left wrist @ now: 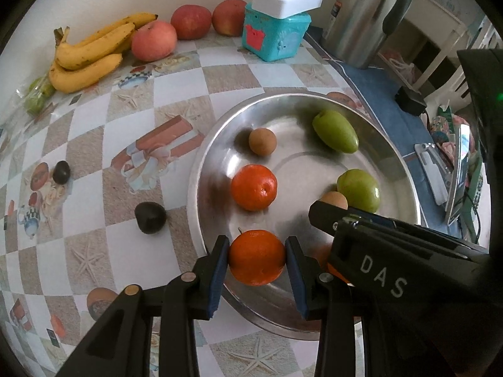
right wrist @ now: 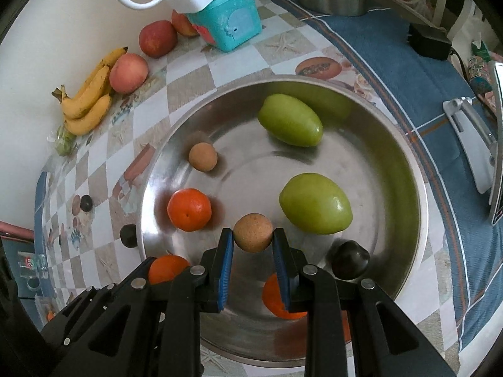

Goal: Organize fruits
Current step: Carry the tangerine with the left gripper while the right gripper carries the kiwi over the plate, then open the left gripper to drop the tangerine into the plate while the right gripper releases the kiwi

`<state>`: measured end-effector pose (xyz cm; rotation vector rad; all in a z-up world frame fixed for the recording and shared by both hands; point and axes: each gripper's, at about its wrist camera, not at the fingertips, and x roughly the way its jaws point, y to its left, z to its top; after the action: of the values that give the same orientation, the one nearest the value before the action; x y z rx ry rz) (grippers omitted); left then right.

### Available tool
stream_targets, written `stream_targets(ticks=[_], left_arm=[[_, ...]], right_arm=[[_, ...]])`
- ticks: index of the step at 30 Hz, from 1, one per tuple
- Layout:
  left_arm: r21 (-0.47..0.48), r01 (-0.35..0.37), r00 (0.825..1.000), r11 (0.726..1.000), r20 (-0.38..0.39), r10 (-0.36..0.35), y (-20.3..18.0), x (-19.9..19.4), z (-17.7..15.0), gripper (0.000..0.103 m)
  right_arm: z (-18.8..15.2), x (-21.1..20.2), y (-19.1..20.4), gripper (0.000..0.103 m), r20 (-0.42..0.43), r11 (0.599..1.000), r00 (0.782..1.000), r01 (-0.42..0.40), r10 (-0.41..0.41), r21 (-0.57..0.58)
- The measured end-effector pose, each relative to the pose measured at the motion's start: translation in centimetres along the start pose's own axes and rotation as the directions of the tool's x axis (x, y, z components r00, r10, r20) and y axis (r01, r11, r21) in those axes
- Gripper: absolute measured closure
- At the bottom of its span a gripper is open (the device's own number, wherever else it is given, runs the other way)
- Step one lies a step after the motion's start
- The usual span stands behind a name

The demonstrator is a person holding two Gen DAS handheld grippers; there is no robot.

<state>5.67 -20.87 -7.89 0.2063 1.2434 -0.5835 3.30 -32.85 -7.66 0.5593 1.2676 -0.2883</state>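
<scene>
A steel basin [left wrist: 405, 185] [right wrist: 415, 194] sits on the checkered tablecloth. It holds two green fruits [left wrist: 334, 130] [right wrist: 314, 202], a tangerine [left wrist: 254, 187] [right wrist: 188, 209], a small brown fruit [left wrist: 262, 141] [right wrist: 202, 156], a dark plum [right wrist: 350, 260] and another tangerine [right wrist: 275, 298]. My left gripper [left wrist: 256, 257] is shut on a tangerine [left wrist: 256, 257] over the basin's near rim. My right gripper [right wrist: 253, 234] is shut on a small brown round fruit [right wrist: 253, 232] above the basin.
Two dark plums [left wrist: 150, 217] [left wrist: 61, 172] lie on the cloth left of the basin. Bananas [left wrist: 88, 56], three apples [left wrist: 154, 40] and a teal box [left wrist: 275, 36] with a white power strip stand at the back. A steel kettle [left wrist: 367, 15] stands back right.
</scene>
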Motion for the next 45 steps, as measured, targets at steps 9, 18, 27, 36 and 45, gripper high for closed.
stream_targets(ticks=[9, 18, 27, 36, 45], left_arm=[[0.01, -0.01, 1.0, 1.0, -0.016, 0.01, -0.3, 0.6, 0.0, 0.064], [0.018, -0.01, 1.0, 1.0, -0.023, 0.01, -0.5, 0.8, -0.2, 0.061], [0.008, -0.002, 1.0, 1.0, -0.006, 0.002, -0.4, 0.0, 0.0, 0.053], [-0.063, -0.004, 0.999, 0.998, 0.036, 0.006, 1.3, -2.6, 1.0, 0.05], [-0.201, -0.055, 0.996, 0.978, 0.064, 0.069, 5.3, -4.4, 1.5, 0.05]], right_arm=[[-0.2, 1.2, -0.1, 0.076, -0.035, 1.0, 0.999, 0.01, -0.01, 0.0], [-0.2, 1.2, -0.3, 0.075, -0.04, 1.0, 0.999, 0.014, -0.014, -0.006], [0.1, 1.1, 0.2, 0.065, -0.034, 1.0, 0.999, 0.018, -0.018, 0.006], [0.7, -1.8, 0.7, 0.065, 0.046, 1.0, 0.999, 0.01, -0.01, -0.001], [0.7, -3.1, 0.9, 0.066, 0.078, 1.0, 0.997, 0.005, -0.005, -0.005]])
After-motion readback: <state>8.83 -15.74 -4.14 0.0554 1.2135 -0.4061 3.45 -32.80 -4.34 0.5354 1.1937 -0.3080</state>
